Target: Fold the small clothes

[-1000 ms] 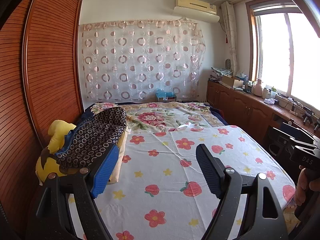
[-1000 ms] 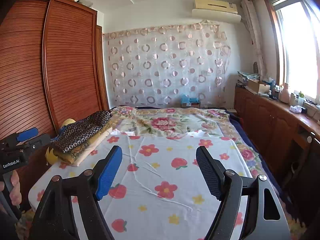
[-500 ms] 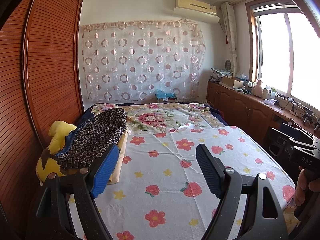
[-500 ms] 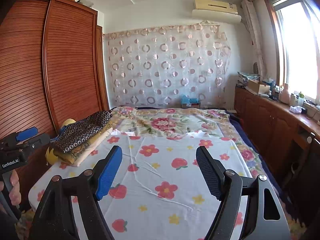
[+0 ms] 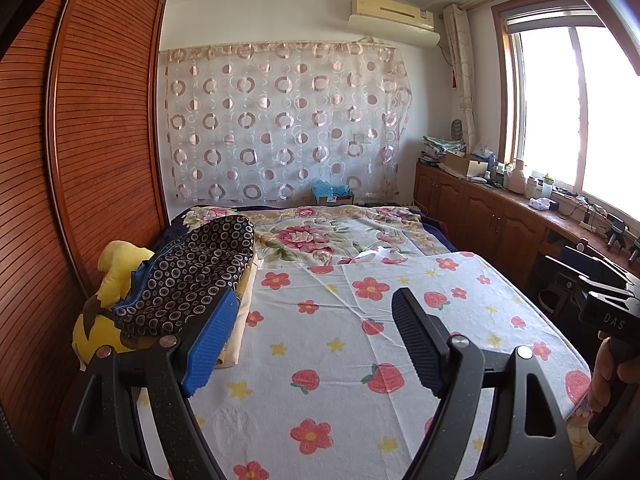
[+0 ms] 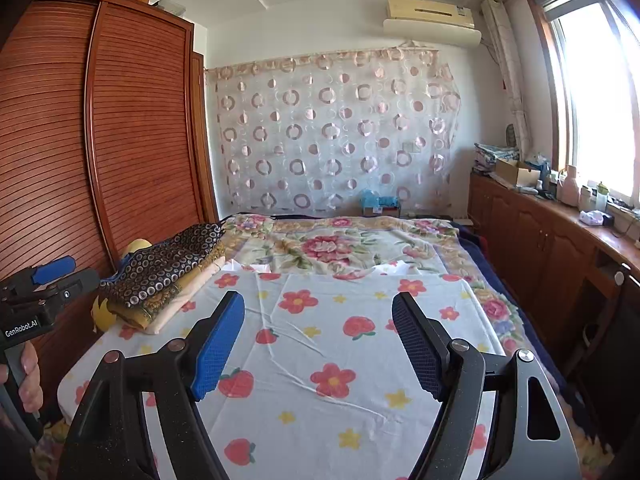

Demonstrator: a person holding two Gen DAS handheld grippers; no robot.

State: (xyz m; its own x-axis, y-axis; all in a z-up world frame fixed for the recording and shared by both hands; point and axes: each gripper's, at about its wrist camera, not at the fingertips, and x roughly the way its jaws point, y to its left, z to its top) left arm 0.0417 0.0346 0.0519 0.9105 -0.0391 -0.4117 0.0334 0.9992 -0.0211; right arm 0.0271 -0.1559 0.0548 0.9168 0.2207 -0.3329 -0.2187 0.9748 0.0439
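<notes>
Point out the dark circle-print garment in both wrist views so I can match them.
Left wrist: dark circle-print garment at left middle, topping the pile behind the left gripper's blue pad.
Right wrist: garment at left middle, beyond the right gripper.
Shared landmark: air conditioner, high on the far wall.

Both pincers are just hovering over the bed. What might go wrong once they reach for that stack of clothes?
The dark ringed cloth lies draped over the clothes pile at the bed's edge, beside a yellow plush toy; a tug may topple the pile or drag the toy. The left gripper could also pinch the flowered sheet.
</notes>
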